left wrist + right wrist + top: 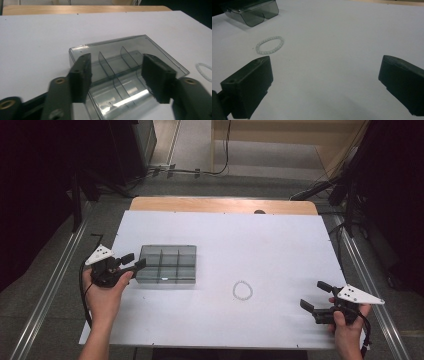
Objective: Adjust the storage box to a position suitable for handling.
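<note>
Left gripper (135,260) jaws half-spread, straddling the near-left corner of the box (167,264), not yet pressing: likely to steady it. Bracelet (242,290) lies right of box, well apart. Right gripper (312,294) beyond it, jaws wide, holding nothing, aimed toward bracelet.

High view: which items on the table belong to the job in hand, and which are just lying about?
In the job:
- smoky clear compartment box, left gripper open at its left end
- white bead bracelet, loose on the white tabletop, nearest the open right gripper

Lying about:
- cables on the floor beyond the table
</note>
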The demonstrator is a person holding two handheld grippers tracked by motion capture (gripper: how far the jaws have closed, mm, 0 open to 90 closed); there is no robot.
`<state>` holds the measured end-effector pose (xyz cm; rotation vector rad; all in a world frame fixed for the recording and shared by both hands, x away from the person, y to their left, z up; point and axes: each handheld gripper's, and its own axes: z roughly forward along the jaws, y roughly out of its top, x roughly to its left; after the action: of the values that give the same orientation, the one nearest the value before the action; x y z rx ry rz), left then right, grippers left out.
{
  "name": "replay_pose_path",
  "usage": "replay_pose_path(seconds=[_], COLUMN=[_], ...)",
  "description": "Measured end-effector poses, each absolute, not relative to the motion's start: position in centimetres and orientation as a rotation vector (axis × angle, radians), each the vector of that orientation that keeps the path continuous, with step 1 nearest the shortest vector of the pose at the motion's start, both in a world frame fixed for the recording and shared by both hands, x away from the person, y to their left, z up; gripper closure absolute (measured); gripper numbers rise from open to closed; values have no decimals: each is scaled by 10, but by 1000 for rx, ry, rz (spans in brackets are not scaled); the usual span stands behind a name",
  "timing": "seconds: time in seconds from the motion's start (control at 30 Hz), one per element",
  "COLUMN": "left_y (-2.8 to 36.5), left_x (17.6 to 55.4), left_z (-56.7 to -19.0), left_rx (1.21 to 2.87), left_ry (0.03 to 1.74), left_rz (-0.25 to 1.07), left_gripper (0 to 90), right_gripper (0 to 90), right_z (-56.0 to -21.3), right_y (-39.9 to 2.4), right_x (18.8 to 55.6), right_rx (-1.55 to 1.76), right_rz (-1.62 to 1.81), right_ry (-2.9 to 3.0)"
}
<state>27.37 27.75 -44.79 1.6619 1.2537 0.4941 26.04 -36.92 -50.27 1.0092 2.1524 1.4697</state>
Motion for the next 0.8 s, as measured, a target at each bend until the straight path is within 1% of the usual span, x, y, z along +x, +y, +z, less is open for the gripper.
replay_pose_path(seconds=[0.23, 0.43, 0.5, 0.8], left_y=[285, 291, 293, 306], left_x=[302, 322, 329, 357], left_z=[-438, -434, -435, -444], left_rx=[1665, 1704, 1710, 1743], left_ry=[1263, 1292, 1307, 1368], left_rz=[437, 437, 427, 400], left_gripper=[741, 881, 898, 900], right_gripper=[0, 0, 0, 0], right_z=[-503, -503, -503, -503], right_y=[-369, -369, -369, -369], right_x=[260, 260, 260, 260], right_rx=[1008, 1002, 1002, 1013], right_rz=[1478, 1478, 1476, 1457], right_ry=[2162, 2166, 2166, 2143])
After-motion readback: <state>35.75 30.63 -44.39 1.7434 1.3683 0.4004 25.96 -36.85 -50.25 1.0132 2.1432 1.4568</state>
